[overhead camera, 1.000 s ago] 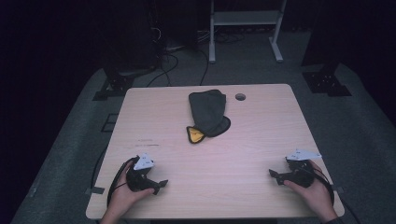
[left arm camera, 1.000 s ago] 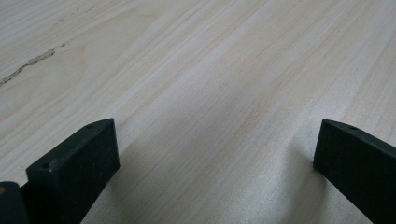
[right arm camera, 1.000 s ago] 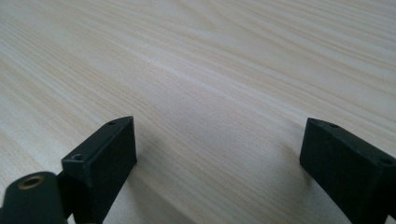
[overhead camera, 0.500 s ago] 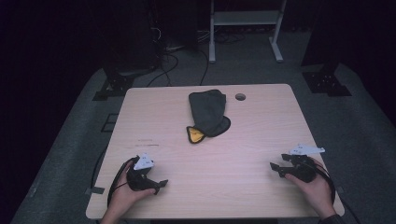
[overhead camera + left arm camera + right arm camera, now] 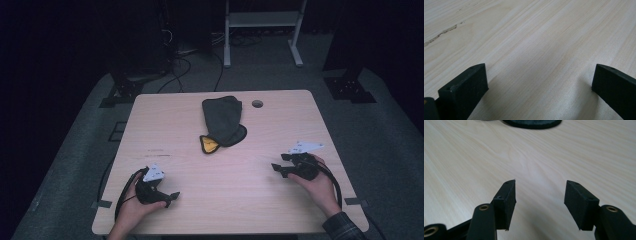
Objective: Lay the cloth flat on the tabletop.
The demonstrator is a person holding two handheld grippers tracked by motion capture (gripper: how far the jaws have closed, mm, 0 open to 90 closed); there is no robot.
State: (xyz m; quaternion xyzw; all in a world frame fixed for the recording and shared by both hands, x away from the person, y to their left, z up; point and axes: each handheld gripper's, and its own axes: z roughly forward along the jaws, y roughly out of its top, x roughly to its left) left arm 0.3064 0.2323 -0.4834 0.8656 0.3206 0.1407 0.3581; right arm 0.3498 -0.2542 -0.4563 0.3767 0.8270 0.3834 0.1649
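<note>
- Nothing is held yet: the dark pouch [image 5: 222, 121] lies untouched mid-desk [image 5: 165, 125].
- Left hand-held gripper [image 5: 539, 92]: spread wide, empty, well short of the pouch.
- Right hand-held gripper [image 5: 539, 202]: jaws just narrowed, empty, aimed at the pouch.

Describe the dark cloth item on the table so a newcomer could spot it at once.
Start at the light wooden table and look to the middle of its far half, just left of the round cable hole. There lies a dark grey fabric pouch, flat and apart from both grippers. Its near corner is turned back to show a yellow lining, the one bright patch on the tabletop.
</note>
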